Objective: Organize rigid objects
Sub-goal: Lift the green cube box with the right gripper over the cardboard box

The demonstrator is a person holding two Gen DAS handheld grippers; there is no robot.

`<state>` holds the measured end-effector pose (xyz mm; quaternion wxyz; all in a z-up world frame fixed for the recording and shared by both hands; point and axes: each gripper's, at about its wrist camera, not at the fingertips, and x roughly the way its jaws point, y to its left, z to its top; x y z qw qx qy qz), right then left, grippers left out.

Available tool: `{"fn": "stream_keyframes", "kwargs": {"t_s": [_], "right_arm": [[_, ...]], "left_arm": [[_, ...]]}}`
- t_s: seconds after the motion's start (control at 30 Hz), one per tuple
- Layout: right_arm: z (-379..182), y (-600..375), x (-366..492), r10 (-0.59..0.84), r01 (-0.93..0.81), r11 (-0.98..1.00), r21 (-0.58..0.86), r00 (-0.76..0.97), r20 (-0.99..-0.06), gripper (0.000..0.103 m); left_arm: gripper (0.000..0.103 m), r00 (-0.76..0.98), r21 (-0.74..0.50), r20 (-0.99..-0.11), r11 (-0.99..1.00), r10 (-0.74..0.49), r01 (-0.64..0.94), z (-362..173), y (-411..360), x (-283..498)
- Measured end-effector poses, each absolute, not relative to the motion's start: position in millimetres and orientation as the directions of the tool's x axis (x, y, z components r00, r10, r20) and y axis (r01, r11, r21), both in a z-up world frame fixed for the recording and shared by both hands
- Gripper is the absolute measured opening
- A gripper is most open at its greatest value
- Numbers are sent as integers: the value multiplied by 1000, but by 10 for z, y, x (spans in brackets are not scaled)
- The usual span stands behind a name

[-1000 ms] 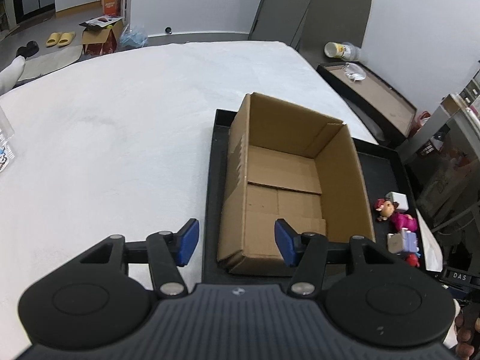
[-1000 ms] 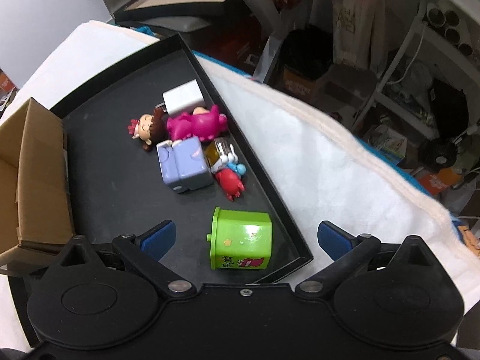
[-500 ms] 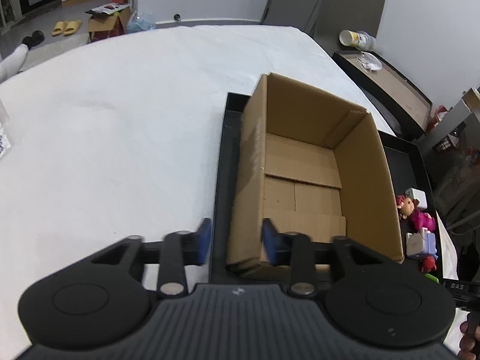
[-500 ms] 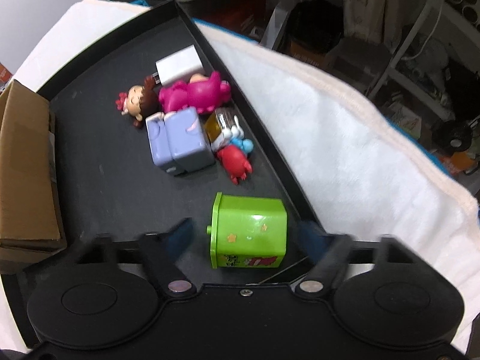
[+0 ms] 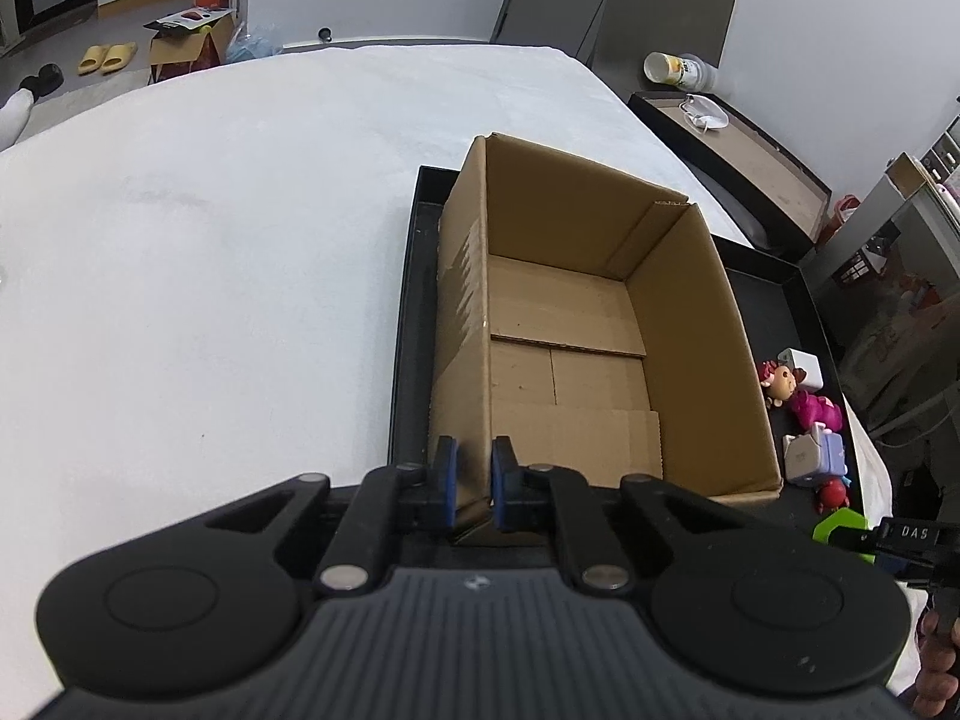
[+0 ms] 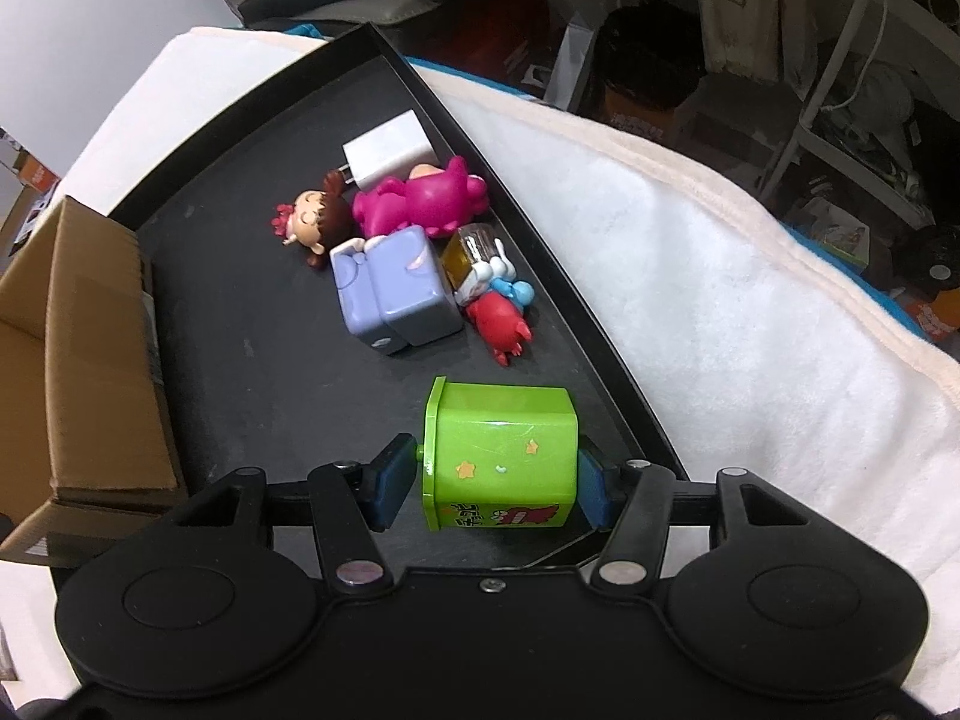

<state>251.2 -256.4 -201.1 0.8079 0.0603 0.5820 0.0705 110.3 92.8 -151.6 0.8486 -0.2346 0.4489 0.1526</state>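
An open, empty cardboard box (image 5: 576, 354) stands in a black tray (image 5: 408, 324). My left gripper (image 5: 471, 489) is shut on the box's near left wall at its corner. In the right wrist view a green toy box (image 6: 501, 456) lies on its side in the tray's (image 6: 252, 312) near right corner. My right gripper (image 6: 489, 483) is shut on the green toy box, one pad on each side. Beyond it lie a lilac block toy (image 6: 393, 288), a red figure (image 6: 501, 327), a pink figure (image 6: 420, 204), a doll head (image 6: 312, 222) and a white charger (image 6: 387, 150).
The tray rests on a white blanket-covered surface (image 5: 210, 252). The toys also show in the left wrist view (image 5: 807, 420) right of the box. A dark side table (image 5: 732, 156) with a cup stands beyond. Shelves and clutter (image 6: 840, 60) fill the floor to the right.
My left gripper has closed from wide open onto the box's left wall. My right gripper has moved forward and closed from wide open onto the green toy box.
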Motion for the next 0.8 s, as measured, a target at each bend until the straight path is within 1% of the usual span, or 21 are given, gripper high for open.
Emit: {"fn": "stream_keyframes", "kwargs": {"t_s": [0.4,0.8], "right_arm": [[-1704,-2511,2391,207,-101,978,182,381,-901,54],[-1296,-2296,2304,233,-184,969,167,433,-871,55]], "left_arm": [[11,571,-303,-821,828,25,-472,-1542,856,806],[12,604,-358,-797,814,-12,-457,-1564,899,701]]}}
